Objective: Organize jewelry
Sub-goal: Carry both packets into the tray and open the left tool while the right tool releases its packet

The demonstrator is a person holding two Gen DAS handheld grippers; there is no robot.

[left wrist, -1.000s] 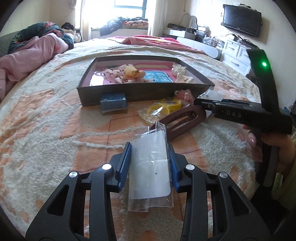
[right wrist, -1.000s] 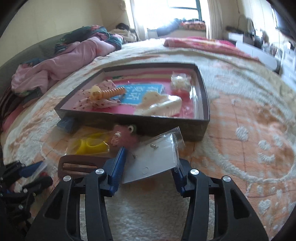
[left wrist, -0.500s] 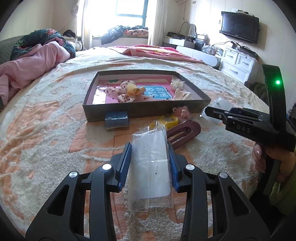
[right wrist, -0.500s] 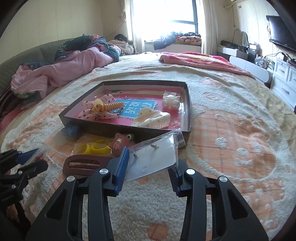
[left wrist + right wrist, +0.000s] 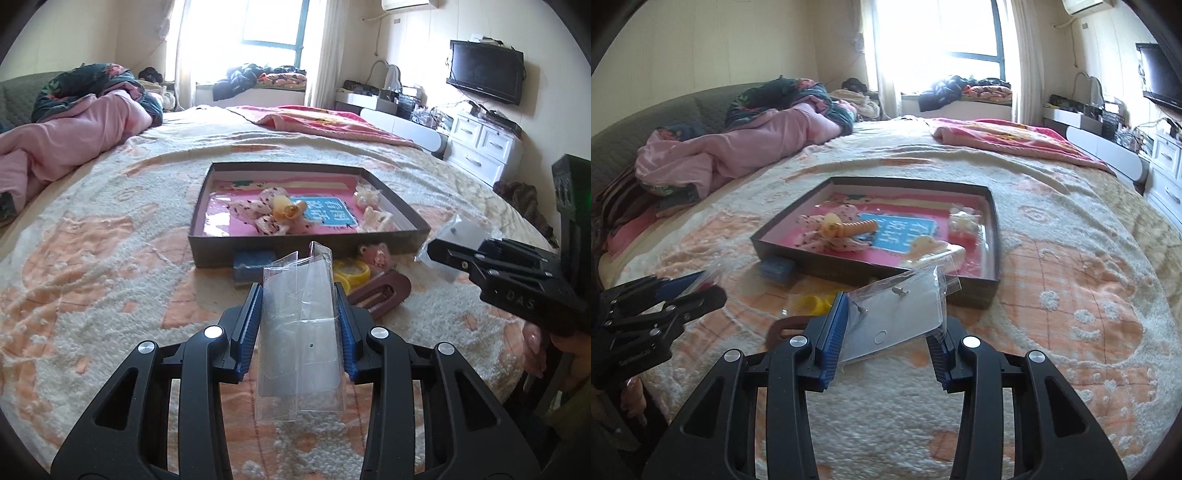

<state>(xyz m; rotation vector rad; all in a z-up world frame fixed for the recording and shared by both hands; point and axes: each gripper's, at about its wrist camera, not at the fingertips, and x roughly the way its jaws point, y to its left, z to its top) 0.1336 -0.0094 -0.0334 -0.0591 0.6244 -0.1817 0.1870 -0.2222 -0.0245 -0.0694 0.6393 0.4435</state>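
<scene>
Our left gripper [image 5: 300, 325] has its jaws pinching a clear sleeve [image 5: 301, 343]. Our right gripper [image 5: 888, 332] pinches an earring card [image 5: 897, 317] above the bed [image 5: 1071, 295], near the tray [image 5: 991, 236]

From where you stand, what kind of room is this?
A bedroom, most likely: a big bed under a fleecy cover with a rumpled pink quilt, a wall-mounted television, and white drawers beside it.

bedspread [image 5: 110, 258]: nubby tufted cloth | packet [image 5: 301, 332]: clear glossy plastic | tray [image 5: 295, 247]: matt card walls, glossy pink lining
</scene>
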